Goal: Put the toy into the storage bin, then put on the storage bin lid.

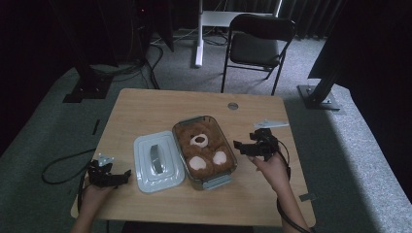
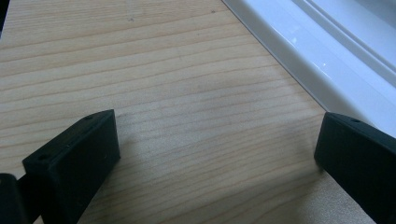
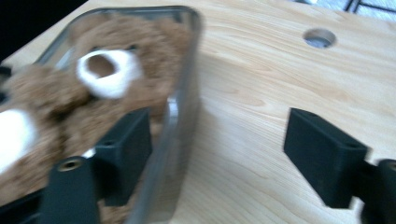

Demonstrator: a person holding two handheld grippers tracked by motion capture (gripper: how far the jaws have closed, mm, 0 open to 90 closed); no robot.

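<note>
Both tools spread, empty: right tool (image 1: 245,145) beside bear (image 1: 201,148) in container (image 1: 216,181), lid (image 1: 145,180) by left tool (image 1: 121,175).

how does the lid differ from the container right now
The lid is opaque pale grey-white with a grey handle on top; the container is see-through with grey clips at its ends. The lid lies flat with nothing on it; the container holds a brown teddy bear. The lid sits to the container's left, by the left gripper. Both are rounded rectangles resting on the wooden table.
</note>
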